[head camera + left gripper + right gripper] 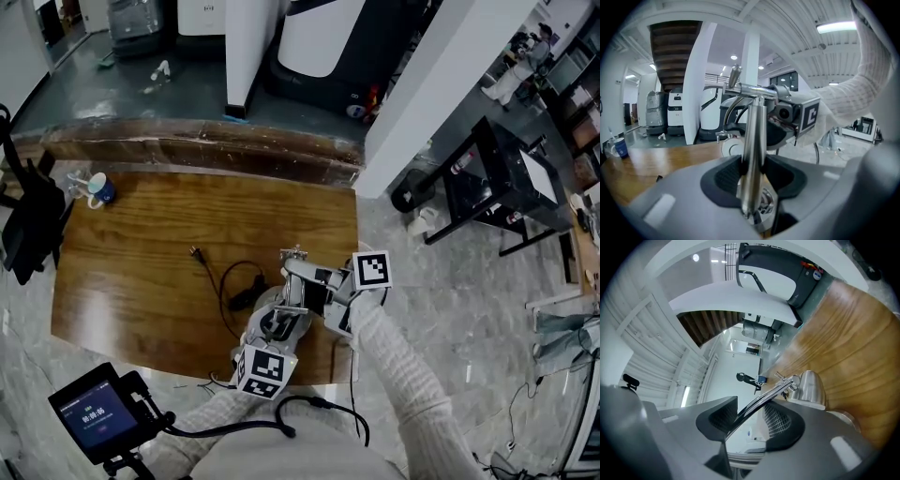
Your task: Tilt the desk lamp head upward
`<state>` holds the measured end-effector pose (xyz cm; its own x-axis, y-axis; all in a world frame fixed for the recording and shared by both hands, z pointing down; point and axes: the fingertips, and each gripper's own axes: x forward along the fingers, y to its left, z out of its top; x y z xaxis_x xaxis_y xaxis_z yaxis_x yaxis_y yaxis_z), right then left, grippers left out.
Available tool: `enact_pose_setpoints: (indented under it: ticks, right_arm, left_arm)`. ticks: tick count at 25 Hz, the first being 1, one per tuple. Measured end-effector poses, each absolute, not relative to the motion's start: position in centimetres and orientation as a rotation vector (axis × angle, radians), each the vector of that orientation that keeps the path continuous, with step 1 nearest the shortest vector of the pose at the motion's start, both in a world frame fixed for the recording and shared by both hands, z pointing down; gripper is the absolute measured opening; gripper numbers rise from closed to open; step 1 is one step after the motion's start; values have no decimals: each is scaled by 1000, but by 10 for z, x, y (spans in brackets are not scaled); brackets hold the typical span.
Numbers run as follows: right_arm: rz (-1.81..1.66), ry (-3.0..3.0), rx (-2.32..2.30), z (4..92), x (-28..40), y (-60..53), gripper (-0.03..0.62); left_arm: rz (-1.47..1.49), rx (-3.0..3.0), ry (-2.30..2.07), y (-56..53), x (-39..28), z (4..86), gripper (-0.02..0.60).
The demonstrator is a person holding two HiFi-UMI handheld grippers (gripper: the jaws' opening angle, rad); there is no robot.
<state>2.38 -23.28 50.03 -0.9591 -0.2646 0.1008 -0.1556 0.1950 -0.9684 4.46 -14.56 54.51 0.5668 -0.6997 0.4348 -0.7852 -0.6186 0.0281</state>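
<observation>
A chrome desk lamp stands near the front edge of the wooden table. My left gripper is shut on the lamp's upright post, low down near the base. A thin chrome arm runs slantwise between the jaws of my right gripper, which stand open with a gap on one side. Beyond them sits the domed metal lamp head, facing down toward the table. In the head view both grippers, left and right, crowd the lamp.
The lamp's black cable loops left across the table to a plug. A blue-and-white cup stands at the far left corner. A black stand is left of the table, and a screen device lies at the bottom left.
</observation>
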Motion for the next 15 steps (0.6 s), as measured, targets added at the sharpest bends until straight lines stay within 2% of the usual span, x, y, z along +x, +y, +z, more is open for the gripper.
enact_pose_setpoints:
  ticks: [10, 15]
  right_arm:
    - [-1731, 2465, -437, 491, 23, -238, 179]
    - [-1527, 2587, -446, 470, 22, -239, 179]
  left_arm:
    - [572, 2545, -1205, -151, 47, 551, 153]
    - [581, 2522, -1199, -151, 47, 552, 153]
